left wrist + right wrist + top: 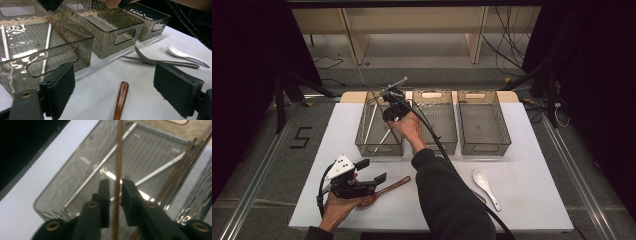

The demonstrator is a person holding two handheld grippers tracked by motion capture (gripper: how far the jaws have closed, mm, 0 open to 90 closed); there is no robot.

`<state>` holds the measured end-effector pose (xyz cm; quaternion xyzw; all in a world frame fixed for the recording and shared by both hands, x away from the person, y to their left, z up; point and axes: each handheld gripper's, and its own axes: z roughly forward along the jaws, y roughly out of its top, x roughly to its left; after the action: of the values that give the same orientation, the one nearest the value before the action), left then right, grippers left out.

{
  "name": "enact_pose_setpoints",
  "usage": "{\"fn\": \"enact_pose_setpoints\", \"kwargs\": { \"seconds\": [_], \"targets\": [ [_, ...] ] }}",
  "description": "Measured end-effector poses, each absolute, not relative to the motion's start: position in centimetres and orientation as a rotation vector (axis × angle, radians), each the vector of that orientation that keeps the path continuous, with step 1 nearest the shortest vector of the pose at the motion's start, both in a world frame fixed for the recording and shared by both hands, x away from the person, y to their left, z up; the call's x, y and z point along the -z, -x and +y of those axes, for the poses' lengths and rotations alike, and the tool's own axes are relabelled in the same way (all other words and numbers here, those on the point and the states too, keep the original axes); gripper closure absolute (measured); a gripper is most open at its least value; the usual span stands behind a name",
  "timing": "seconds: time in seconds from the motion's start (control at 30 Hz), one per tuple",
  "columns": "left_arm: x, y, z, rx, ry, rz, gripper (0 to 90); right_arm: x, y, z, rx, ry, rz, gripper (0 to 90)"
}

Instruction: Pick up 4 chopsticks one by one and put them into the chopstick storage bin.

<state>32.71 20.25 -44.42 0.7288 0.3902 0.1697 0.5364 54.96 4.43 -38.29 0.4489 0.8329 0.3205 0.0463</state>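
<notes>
My right gripper (391, 97) hovers over the left smoky plastic bin (362, 131), its tips pointing down into it. A thin brown chopstick (119, 157) stands between its jaws (115, 187), which are slightly apart with a small gap beside the stick, so they are open. Two white chopsticks (100, 167) lie crossed on the bin floor, and more brown chopsticks (175, 172) lean along its right wall. My left gripper (372, 170) rests low at the table's front left. It is wide open (120, 85), with a brown wooden spoon (121, 97) lying just ahead of it.
Two more smoky bins, middle (438, 142) and right (507, 135), stand in a row with the first on the white table (532, 165). A white ceramic spoon (484, 182) lies front right. A metal fork and knife (160, 61) lie between the spoons.
</notes>
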Motion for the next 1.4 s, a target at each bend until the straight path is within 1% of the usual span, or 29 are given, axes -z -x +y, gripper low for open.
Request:
{"fn": "enact_pose_setpoints", "kwargs": {
  "seconds": [0.03, 0.27, 0.63, 1.03, 1.4],
  "targets": [
    [44.4, -32.7, 20.2, -0.405, -1.736, 0.929, 17.1, 38.3, -54.9, 4.4, -0.995, -1.365, 2.553, 69.9],
    [44.4, -32.7, 20.3, -0.405, -1.738, 0.93, 17.1, 37.3, -54.6, 3.9, -1.034, -1.324, 2.563, 57.9],
    [44.5, -32.8, 20.3, -0.404, -1.743, 0.934, 17.1, 36.0, -53.2, 1.8, -1.091, -1.242, 2.581, 42.4],
    [44.5, -32.8, 20.3, -0.404, -1.743, 0.939, 17.0, 34.5, -50.1, -2.0, -1.105, -1.113, 2.614, 35.6],
    [44.6, -32.8, 20.3, -0.402, -1.748, 0.942, 16.9, 34.3, -46.7, -5.7, -1.105, -1.027, 2.642, 34.3]
  ]
}}
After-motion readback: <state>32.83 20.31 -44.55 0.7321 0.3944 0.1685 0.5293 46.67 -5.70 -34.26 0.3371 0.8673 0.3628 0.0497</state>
